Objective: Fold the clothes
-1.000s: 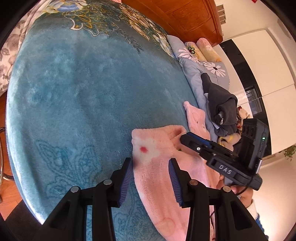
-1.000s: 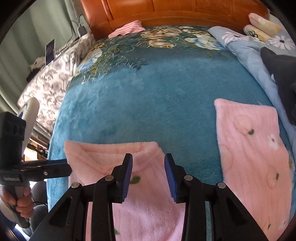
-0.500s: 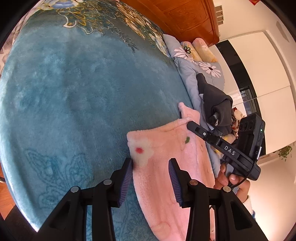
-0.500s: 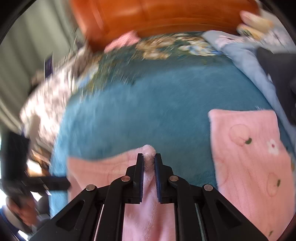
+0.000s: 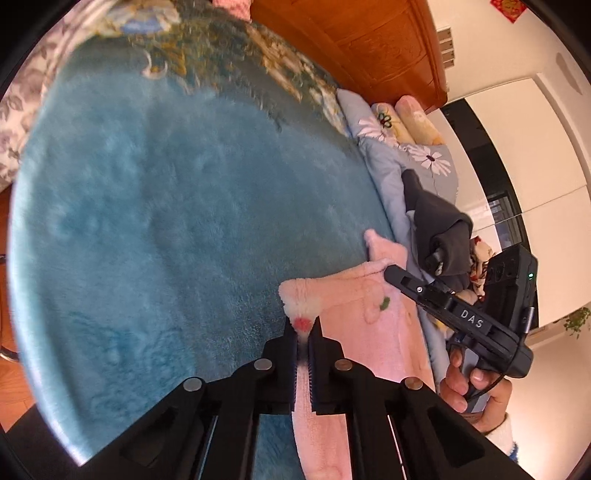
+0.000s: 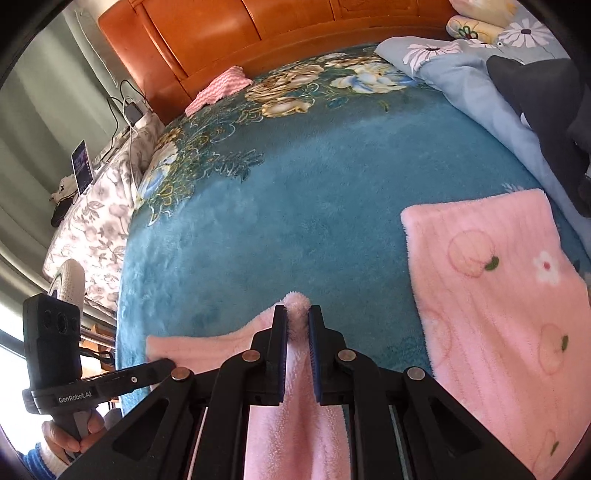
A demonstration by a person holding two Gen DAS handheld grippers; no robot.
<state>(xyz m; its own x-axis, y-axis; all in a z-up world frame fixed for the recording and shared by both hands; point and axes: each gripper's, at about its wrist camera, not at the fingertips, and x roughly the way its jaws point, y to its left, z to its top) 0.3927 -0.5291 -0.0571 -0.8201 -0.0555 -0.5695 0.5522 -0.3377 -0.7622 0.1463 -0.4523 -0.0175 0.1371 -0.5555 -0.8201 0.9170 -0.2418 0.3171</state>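
Note:
A pink fleece garment printed with peaches and flowers lies at the near edge of the teal blanket. My left gripper is shut on its corner, pinching the fabric by a red-centred flower. My right gripper is shut on another fold of the pink garment, with a tuft poking out above the pads. In each wrist view the other gripper shows at the edge of the garment: the right gripper and the left gripper. A flat pink panel lies to the right.
A dark grey garment lies on a light blue daisy quilt at the right side of the bed. The orange wooden headboard has a pink knitted cloth below it. A phone stands on the flowered sheet at left.
Both grippers have shut on the pink fabric, the right one first and then the left. The pinched corners now stand bunched up off the blanket.

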